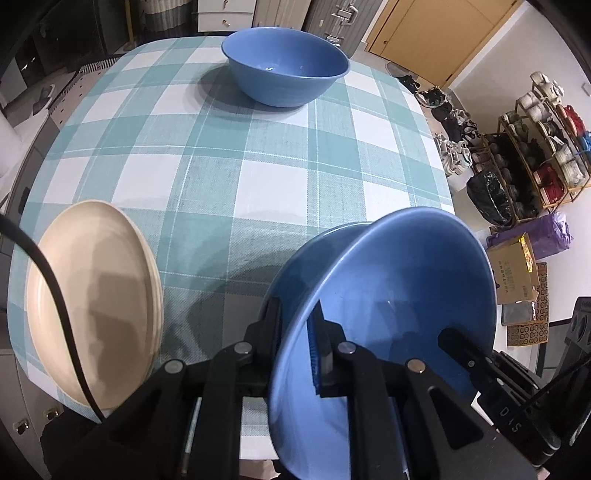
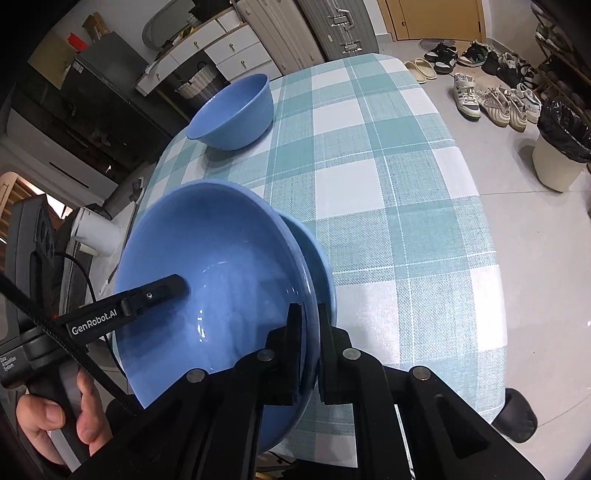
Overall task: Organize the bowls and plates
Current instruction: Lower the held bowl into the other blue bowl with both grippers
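A blue bowl sits tilted inside a second blue bowl at the near edge of the checked table. My left gripper is shut on the upper bowl's left rim, one finger inside and one outside. My right gripper is shut on the opposite rim of the same bowl. A third blue bowl stands upright at the far end. A stack of cream plates lies at the near left.
Right of the table on the floor are shoes, a shoe rack, a lined bin and a cardboard box. Suitcases and white drawers stand beyond the far end. A hand grips the left gripper's handle.
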